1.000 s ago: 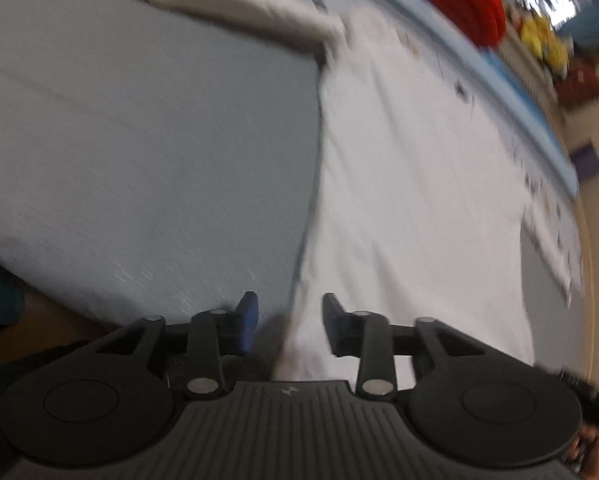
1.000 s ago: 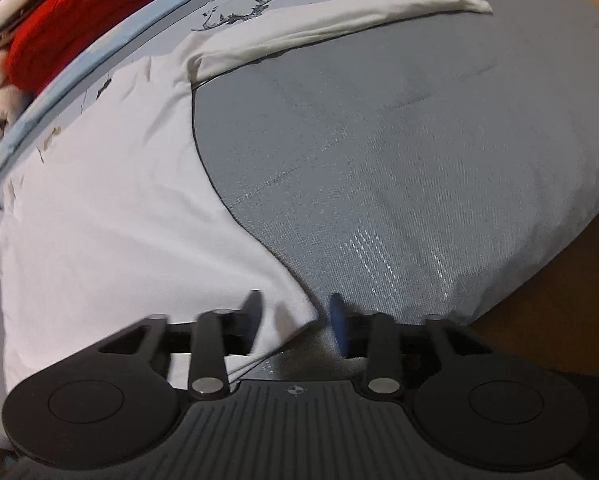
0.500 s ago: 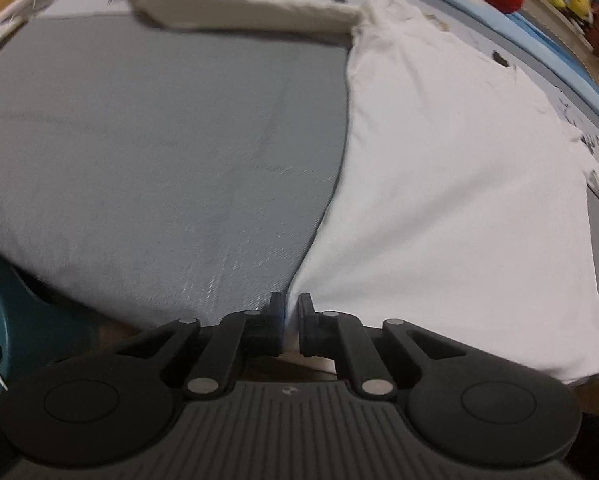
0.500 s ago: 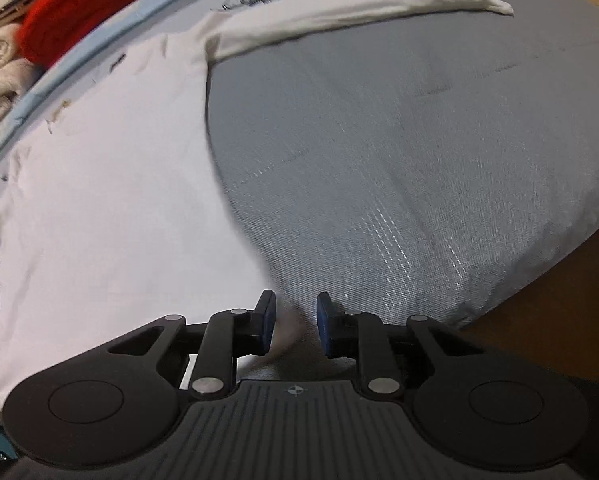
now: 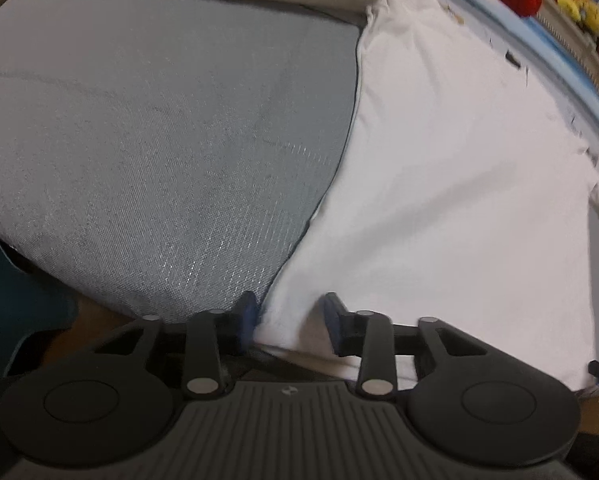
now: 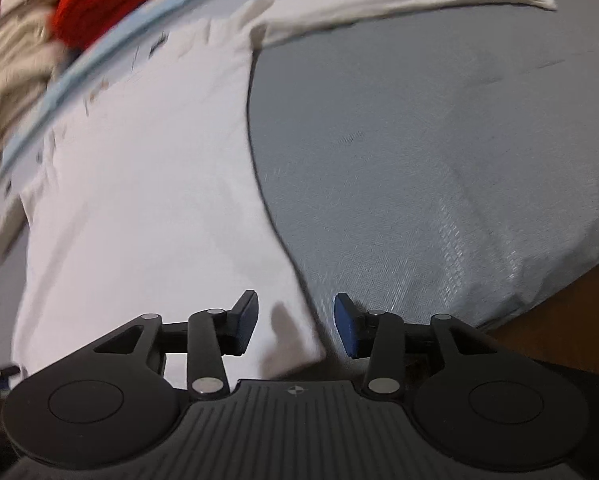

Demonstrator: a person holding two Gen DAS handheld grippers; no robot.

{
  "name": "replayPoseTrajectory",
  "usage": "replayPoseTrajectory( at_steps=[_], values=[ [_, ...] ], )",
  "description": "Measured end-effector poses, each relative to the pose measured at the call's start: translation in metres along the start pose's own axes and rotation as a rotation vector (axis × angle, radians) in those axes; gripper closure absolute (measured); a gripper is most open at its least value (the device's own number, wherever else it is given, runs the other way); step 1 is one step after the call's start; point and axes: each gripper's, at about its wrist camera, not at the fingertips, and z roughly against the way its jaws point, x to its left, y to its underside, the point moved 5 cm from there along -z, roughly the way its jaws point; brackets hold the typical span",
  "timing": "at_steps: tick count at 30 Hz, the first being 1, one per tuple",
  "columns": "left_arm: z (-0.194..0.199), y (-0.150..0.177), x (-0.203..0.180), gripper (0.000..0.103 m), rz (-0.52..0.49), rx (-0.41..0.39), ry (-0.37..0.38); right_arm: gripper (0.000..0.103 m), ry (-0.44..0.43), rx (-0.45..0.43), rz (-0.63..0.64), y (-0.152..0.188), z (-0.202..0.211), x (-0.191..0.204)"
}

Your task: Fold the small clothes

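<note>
The shirt (image 5: 439, 184) runs under the left gripper's (image 5: 289, 322) body, so its hem corner there is hidden; the same happens under the right gripper (image 6: 295, 322). Whether either pair of pads presses the cloth I cannot tell. The red thing (image 6: 111, 4) and the pile (image 6: 11, 56) beside it are blurred and cut off by the edge.

We see a grey woven cushion (image 5: 171, 128) filling the work surface, its rounded edge dropping to a brown wooden floor (image 6: 559, 320). Behind it runs a light blue border (image 5: 559, 52). A red knitted heap (image 6: 99, 4) lies beyond, with yellow soft toys (image 5: 579, 4) farther off, blurred.
</note>
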Motion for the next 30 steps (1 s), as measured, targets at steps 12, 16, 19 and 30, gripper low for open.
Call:
replayPoseTrajectory(
  at_steps=[12, 16, 19, 30],
  values=[
    [0.005, 0.012, -0.006, 0.096, -0.100, 0.023, -0.015, 0.099, 0.099, 0.018, -0.039, -0.001, 0.004, -0.019],
    [0.025, 0.006, -0.017, 0.080, -0.148, -0.099, 0.002, 0.096, 0.128, -0.114, 0.022, -0.013, 0.025, -0.009],
    [0.034, 0.002, -0.028, 0.080, -0.179, -0.164, 0.055, 0.087, 0.070, -0.173, 0.026, -0.020, 0.032, -0.003],
    [0.012, 0.012, -0.038, 0.059, -0.204, -0.077, 0.070, 0.077, 0.068, -0.074, 0.091, -0.020, 0.003, 0.013]
  ],
)
